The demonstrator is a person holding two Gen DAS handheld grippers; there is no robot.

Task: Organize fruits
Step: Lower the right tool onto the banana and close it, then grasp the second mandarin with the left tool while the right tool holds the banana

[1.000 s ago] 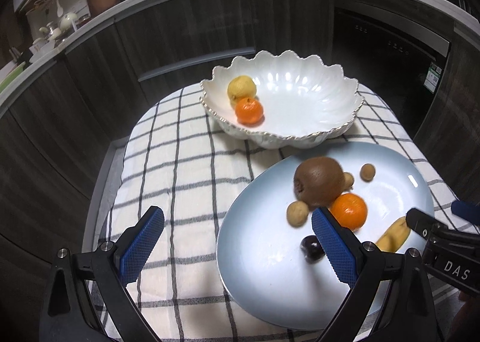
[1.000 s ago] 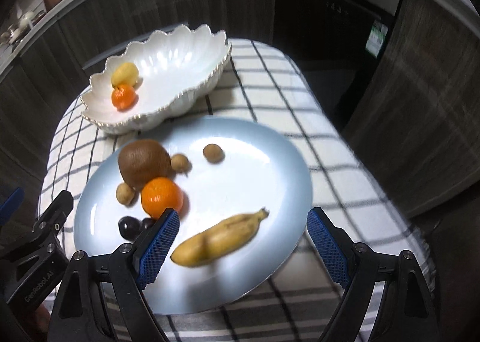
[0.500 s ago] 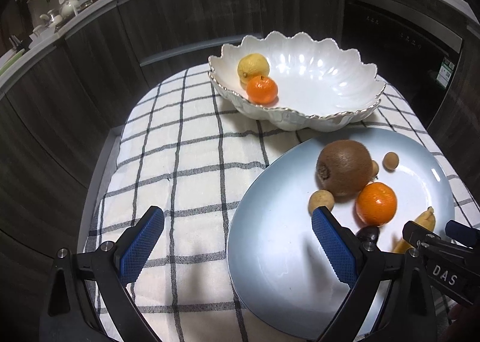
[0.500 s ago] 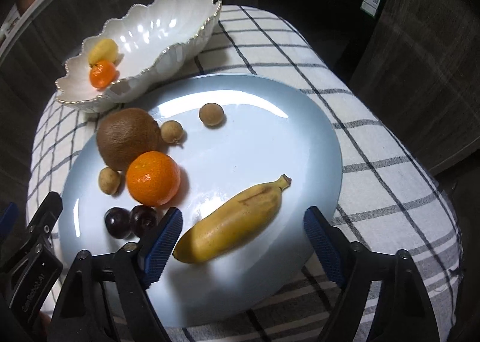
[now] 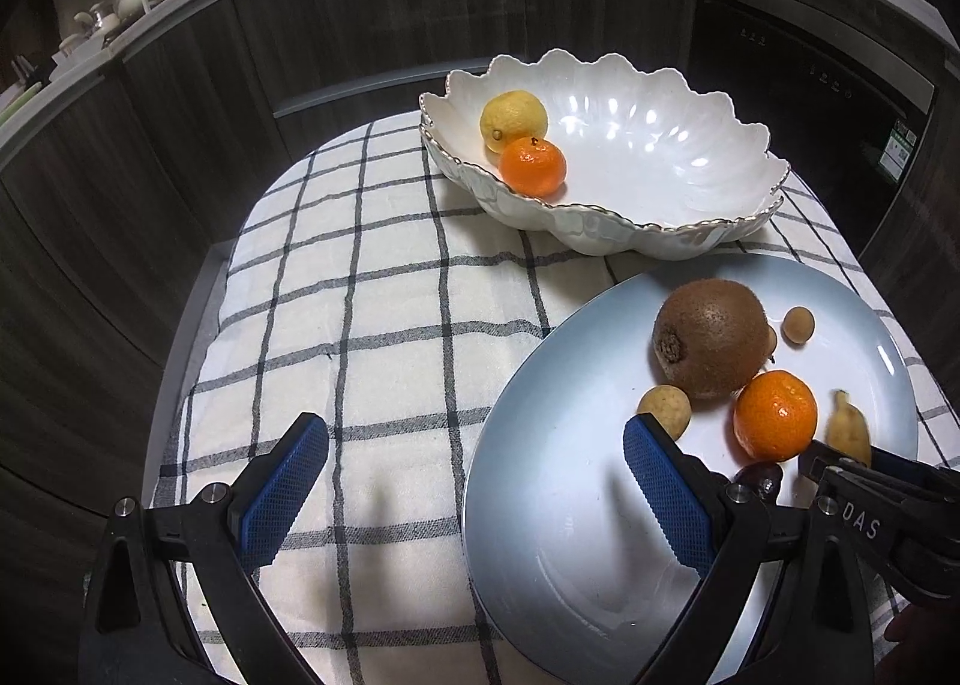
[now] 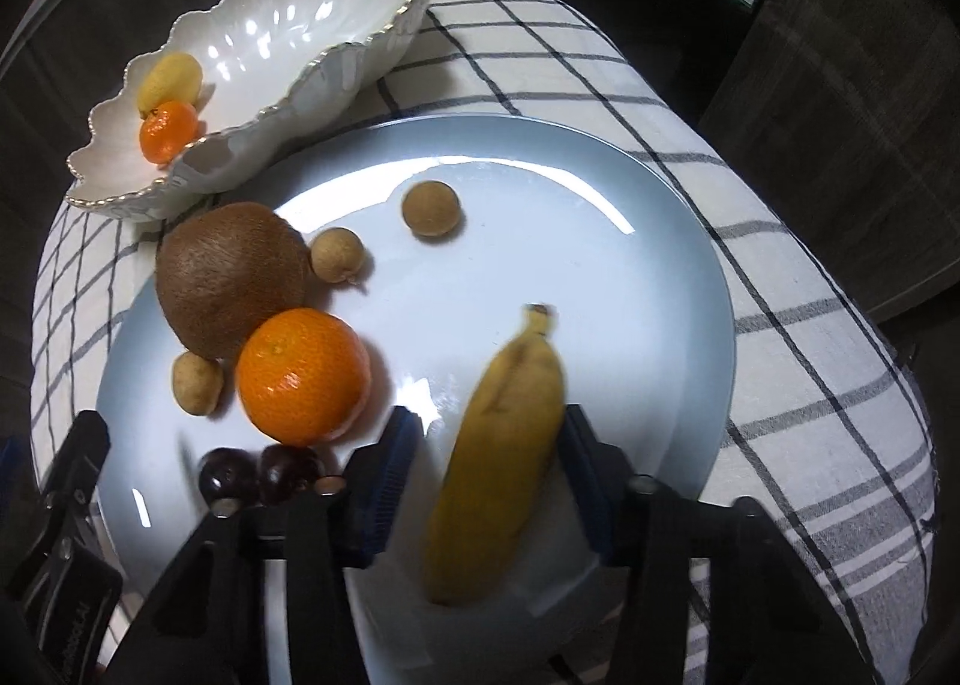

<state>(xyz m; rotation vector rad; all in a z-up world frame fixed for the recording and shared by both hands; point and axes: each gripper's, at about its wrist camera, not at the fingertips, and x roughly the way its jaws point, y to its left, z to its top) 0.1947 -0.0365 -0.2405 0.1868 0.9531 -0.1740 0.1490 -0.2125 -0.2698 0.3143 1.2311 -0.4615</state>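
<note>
A blue plate (image 6: 600, 193) holds a banana (image 6: 498, 445), an orange (image 6: 303, 376), a kiwi (image 6: 231, 277), three small brown longans and two dark cherries (image 6: 258, 472). My right gripper (image 6: 486, 481) has its pads around the banana; its left pad stands a little off the fruit. A white scalloped bowl (image 5: 648, 156) behind the plate holds a lemon (image 5: 513, 117) and a mandarin (image 5: 534, 165). My left gripper (image 5: 474, 487) is open and empty over the plate's left edge (image 5: 510, 445).
A white checked cloth (image 5: 372, 295) covers the small table. Dark wood cabinets (image 5: 390, 6) curve around behind and a counter above holds pans and jars. The right gripper's body (image 5: 888, 517) shows at the lower right in the left wrist view.
My right gripper has moved down onto the plate and narrowed its jaws around the banana, which now points away. My left gripper has drifted back and left, staying open.
</note>
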